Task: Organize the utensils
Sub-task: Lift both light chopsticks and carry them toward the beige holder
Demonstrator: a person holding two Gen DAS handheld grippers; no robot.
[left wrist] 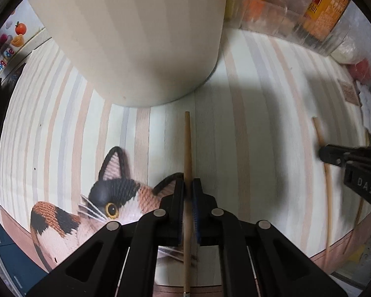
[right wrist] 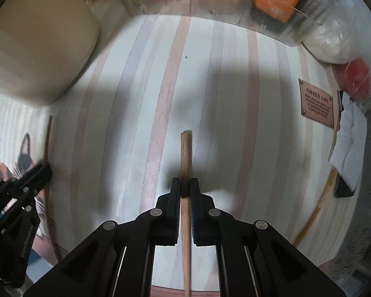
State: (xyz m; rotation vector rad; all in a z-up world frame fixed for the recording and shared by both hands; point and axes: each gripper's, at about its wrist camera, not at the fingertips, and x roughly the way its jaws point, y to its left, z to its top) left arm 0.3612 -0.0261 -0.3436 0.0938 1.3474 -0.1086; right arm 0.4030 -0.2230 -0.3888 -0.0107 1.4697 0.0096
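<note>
Striped pastel placemat [left wrist: 247, 99] with a knitted-cat print covers the work surface; a clear plastic bin [right wrist: 210, 2] of packets stands along its far edge.

I hold two grippers, both pointing steeply down at the mat. My left gripper [left wrist: 188, 185] has its jaws clamped on a thin brown wooden chopstick [left wrist: 187, 143], which runs lengthwise between the pads, its blunt end projecting forward toward the tall cream cylindrical utensil holder [left wrist: 136, 37]. The holder's base stands just beyond that end, slightly to the left of the stick's axis.

My right gripper [right wrist: 185, 185] is likewise clamped on a second brown wooden chopstick [right wrist: 186, 148], long axis in line with the fingers. In the right wrist view the holder [right wrist: 37, 44] lies well off to the upper left, with the left gripper [right wrist: 40, 170] between.

Judgement: the left hand is nearer the holder, so its stick should go in first. That stick points at the holder's wall, not its mouth; I would need to lift it and bring one end over the rim, which no view shows. A further pale stick [left wrist: 329, 185] lies on the mat beside the right gripper [left wrist: 326, 154].
</note>
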